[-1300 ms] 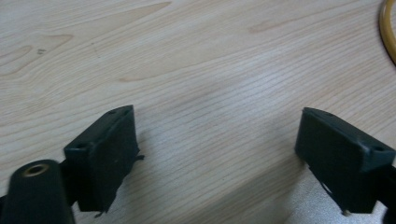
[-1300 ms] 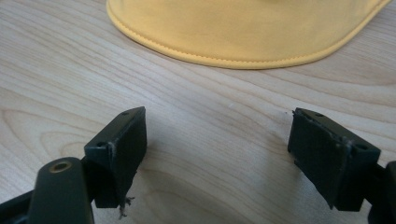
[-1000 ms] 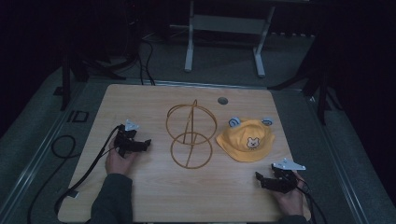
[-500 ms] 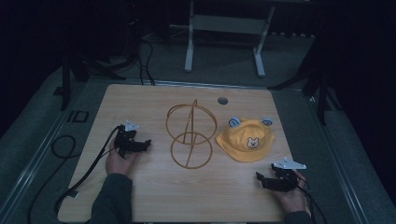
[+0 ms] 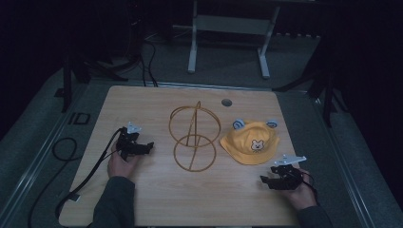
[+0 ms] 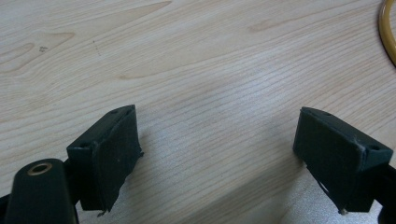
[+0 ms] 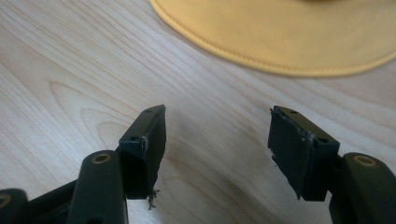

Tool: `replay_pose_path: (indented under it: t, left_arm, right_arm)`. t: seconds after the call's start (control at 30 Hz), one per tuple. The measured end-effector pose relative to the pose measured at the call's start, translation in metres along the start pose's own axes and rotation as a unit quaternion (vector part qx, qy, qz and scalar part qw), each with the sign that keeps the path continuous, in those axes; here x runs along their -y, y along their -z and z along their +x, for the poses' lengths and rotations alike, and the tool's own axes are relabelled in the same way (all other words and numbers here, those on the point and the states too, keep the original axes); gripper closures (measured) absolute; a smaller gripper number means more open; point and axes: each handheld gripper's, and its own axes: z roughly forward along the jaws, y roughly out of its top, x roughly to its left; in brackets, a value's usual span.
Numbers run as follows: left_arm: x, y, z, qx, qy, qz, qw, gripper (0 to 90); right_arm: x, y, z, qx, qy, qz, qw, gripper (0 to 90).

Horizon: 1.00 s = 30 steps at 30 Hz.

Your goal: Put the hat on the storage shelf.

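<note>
My right hand-held gripper (image 5: 264,179) rests low on the bench (image 5: 157,109), its jaws just narrowing on nothing, near the yellow hat (image 5: 251,143). My left hand-held gripper (image 5: 149,145) gapes wide and empty beside the wire stand (image 5: 194,137).

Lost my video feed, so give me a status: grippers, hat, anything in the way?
Left gripper open, empty. Right gripper open, jaws just closing partway, nothing between them. Yellow hat flat on table, untouched. Wire stand beside it, not blocking.
</note>
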Motion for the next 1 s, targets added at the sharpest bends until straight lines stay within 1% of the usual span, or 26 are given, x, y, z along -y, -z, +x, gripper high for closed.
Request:
replay_pose_path:
  t: [0.1,0.17,0.27,0.3,0.47,0.53,0.67,0.77,0.9,0.97,1.0]
  left_arm:
    - [0.000,0.000,0.000,0.000,0.000,0.000,1.0000,14.3]
    - [0.000,0.000,0.000,0.000,0.000,0.000,1.0000,14.3]
    - [0.000,0.000,0.000,0.000,0.000,0.000,1.0000,14.3]
    - [0.000,0.000,0.000,0.000,0.000,0.000,1.0000,14.3]
    - [0.000,0.000,0.000,0.000,0.000,0.000,1.0000,14.3]
    - [0.000,0.000,0.000,0.000,0.000,0.000,1.0000,14.3]
    - [0.000,0.000,0.000,0.001,0.000,0.000,1.0000,14.3]
    - [0.000,0.000,0.000,0.001,-0.001,0.000,1.0000,14.3]
    - [0.000,0.000,0.000,0.001,-0.001,0.000,1.0000,14.3]
    - [0.000,0.000,0.000,0.002,-0.002,0.000,1.0000,14.3]
    - [0.000,0.000,0.000,0.002,-0.002,0.000,1.0000,14.3]
  right_arm:
    - [-0.005,0.003,0.002,0.000,0.008,0.003,1.0000,37.3]
    - [-0.011,0.007,0.004,0.003,0.021,0.008,0.9997,37.2]
    - [-0.018,0.013,0.005,0.002,0.035,0.015,0.9993,37.4]
    - [-0.021,0.016,0.006,0.001,0.043,0.018,0.9989,38.4]
    - [-0.033,0.028,0.005,0.001,0.064,0.023,0.9977,39.8]
    - [-0.038,0.032,0.005,0.003,0.075,0.025,0.9968,39.7]
    - [-0.048,0.038,0.006,-0.001,0.092,0.030,0.9954,39.0]
    - [-0.055,0.037,0.005,-0.005,0.107,0.043,0.9933,39.0]
    - [-0.064,0.036,0.004,-0.010,0.119,0.058,0.9911,39.9]
    - [-0.069,0.036,0.004,-0.008,0.130,0.064,0.9894,40.0]
    - [-0.071,0.037,0.004,-0.006,0.131,0.065,0.9893,40.2]
